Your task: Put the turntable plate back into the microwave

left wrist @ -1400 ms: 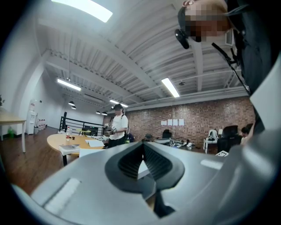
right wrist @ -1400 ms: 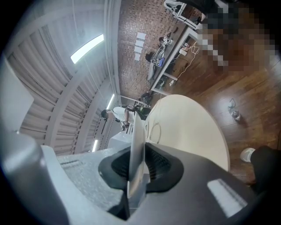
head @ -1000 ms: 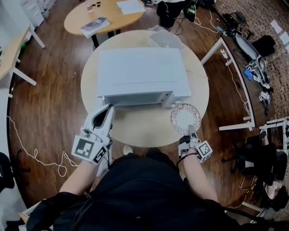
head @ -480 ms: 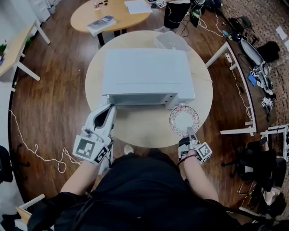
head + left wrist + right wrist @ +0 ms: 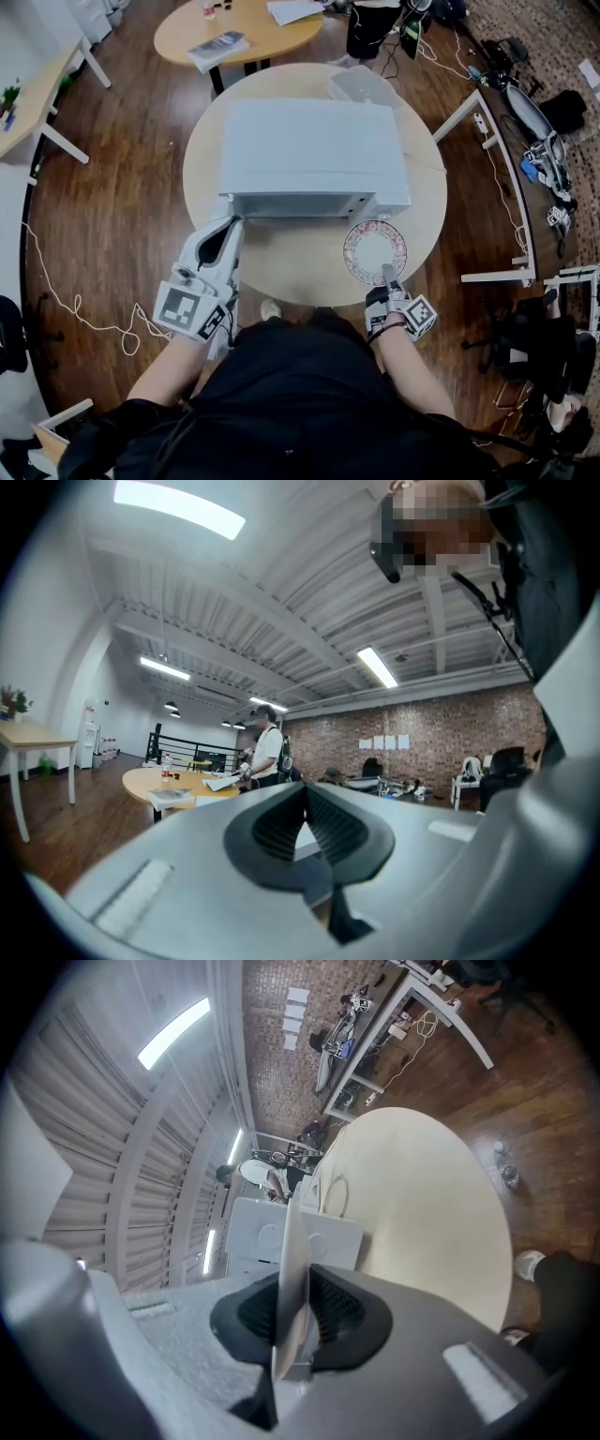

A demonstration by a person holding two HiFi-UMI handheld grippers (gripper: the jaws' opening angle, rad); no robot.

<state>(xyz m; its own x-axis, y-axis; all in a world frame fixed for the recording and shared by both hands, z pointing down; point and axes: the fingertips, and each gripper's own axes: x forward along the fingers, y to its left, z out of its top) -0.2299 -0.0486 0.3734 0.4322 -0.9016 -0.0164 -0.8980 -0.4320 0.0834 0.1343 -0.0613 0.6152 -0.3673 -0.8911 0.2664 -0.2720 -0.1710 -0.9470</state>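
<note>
No legible text, brand or number anywhere. The cube (image 5: 192,311) on the left gripper (image 5: 233,222) and the cube (image 5: 419,315) on the right gripper (image 5: 385,272) bear square coded markers only. The sheets (image 5: 389,742) on the brick wall are too small to read.

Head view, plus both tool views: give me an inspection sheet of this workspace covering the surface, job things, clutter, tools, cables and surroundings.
Surface: round beige table.
Job's things: white microwave at the table's middle; turntable plate outside it, near its front right corner.
Clutter: pale container behind the microwave.
Tools: left tool at the microwave's front left corner, jaws together, nothing between them; right tool clamped on the plate's near rim.
Cables: white cable loose on the floor at left; another cable along the right desk.
Surroundings: wooden floor; second round table with a book and papers.
</note>
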